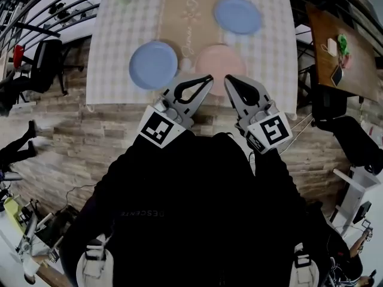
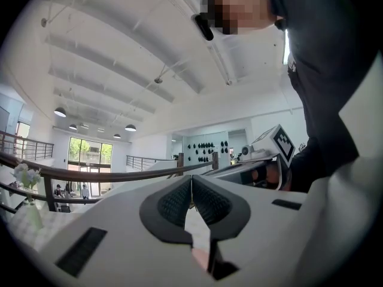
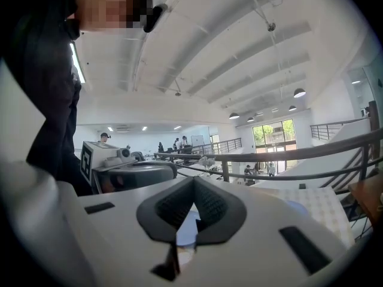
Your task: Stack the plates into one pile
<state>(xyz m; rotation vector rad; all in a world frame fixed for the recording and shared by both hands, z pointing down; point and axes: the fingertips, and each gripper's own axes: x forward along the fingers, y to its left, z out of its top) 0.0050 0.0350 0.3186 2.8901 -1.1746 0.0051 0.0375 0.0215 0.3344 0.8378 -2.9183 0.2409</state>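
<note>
Three plates lie apart on the checked tablecloth (image 1: 119, 34): a blue plate (image 1: 153, 64) at the near left, a pink plate (image 1: 219, 60) near the middle, and a second blue plate (image 1: 237, 15) at the far right. My left gripper (image 1: 208, 78) and right gripper (image 1: 229, 79) hover side by side at the table's near edge, just in front of the pink plate. Both are shut with nothing between their jaws. The left gripper view shows its own shut tips (image 2: 191, 178) and the right gripper (image 2: 266, 157) beside it. The right gripper view likewise shows shut tips (image 3: 193, 182).
A wooden side table (image 1: 335, 46) with small items stands to the right. A black chair (image 1: 46, 58) is at the left. A vase of flowers (image 2: 27, 187) stands at the table's far end. A railing (image 3: 287, 155) runs behind the table.
</note>
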